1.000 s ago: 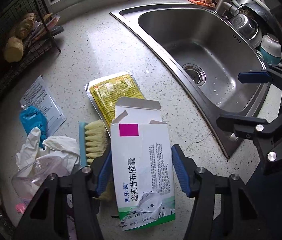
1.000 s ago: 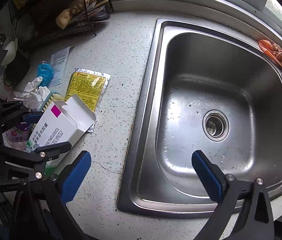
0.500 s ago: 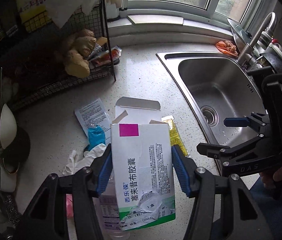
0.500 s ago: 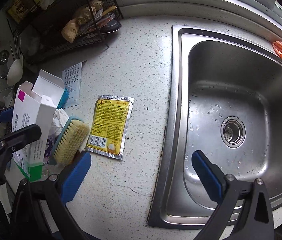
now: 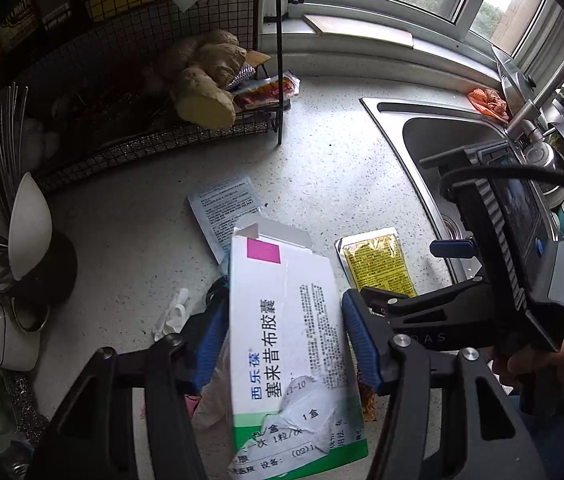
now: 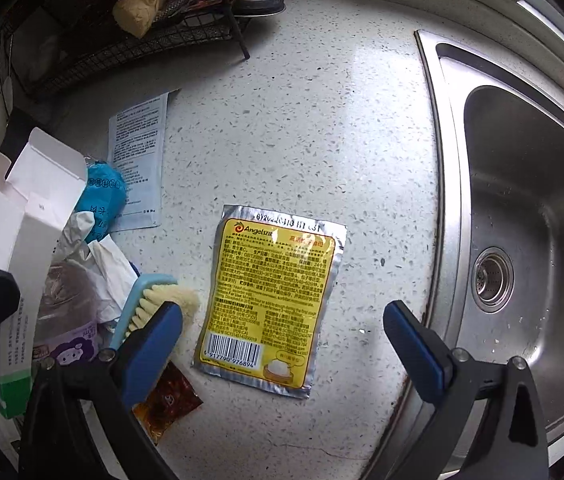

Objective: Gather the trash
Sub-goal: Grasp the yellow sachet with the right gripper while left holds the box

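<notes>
Left wrist view: my left gripper (image 5: 284, 344) is clamped on the medicine box (image 5: 290, 344), lifted off the counter (image 6: 302, 120). Right gripper (image 6: 282, 344) spread wide above the yellow sachet (image 6: 271, 300). Descend flat, straddle its edges, pinch gently.

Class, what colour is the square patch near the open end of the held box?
Magenta patch; left wrist view.

On the speckled white countertop (image 6: 302, 128), the yellow foil sachet (image 6: 271, 300) lies between the steel sink (image 6: 522, 220) and the blue-backed scrubbing brush (image 6: 149, 304); the printed paper leaflet (image 6: 139, 160) lies behind the brush.
</notes>
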`<state>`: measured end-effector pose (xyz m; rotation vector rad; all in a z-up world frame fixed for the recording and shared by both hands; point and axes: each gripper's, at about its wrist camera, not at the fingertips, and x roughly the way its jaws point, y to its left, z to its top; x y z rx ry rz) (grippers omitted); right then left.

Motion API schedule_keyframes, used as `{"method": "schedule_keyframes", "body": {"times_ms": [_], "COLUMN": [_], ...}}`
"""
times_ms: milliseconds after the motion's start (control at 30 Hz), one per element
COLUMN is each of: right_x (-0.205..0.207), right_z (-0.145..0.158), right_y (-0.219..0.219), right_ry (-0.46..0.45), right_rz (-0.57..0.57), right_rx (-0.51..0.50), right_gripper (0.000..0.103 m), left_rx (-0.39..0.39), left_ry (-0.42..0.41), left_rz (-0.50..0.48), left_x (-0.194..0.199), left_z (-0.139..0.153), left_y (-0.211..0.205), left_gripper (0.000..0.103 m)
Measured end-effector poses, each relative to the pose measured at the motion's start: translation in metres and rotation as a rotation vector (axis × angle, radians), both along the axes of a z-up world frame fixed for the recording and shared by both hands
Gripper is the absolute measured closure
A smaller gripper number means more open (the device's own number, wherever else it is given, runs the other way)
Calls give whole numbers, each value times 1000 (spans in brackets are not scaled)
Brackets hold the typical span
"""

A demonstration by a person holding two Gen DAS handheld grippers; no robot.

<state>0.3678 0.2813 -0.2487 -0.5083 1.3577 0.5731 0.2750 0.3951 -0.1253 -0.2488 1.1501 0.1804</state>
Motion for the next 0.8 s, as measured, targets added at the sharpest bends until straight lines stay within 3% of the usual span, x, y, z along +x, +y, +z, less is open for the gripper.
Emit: {"method": "schedule_keyframes", "body": {"times_ms": [167, 400, 600, 667, 733, 800], "right_x": [12, -7, -28, -38, -52, -59], "right_z": [-14, -26, -28, -25, -17, -16], "right_y": [6, 30, 35, 34, 37, 40], "right_ry": [35, -40, -61, -73, -87, -94], "right_rz": [-32, 48, 104, 138, 163, 177], "right_rx": [-15, -113, -103, -89, -71, -64], "right_gripper": [2, 2, 4, 12, 35, 41], "left_rx": [-22, -22, -47, -55, -61, -60], "left_ry": [25, 64, 58, 56, 52, 49], "left_rz": [-7, -24, -19, -10, -3, 2], "left_x": [5, 12, 11, 11, 8, 5], "left_z": [-7, -19, -21, -21, -21, -20], "left_y": [2, -3, -2, -1, 2, 2], "left_gripper": [49, 54, 58, 59, 59, 60]}}
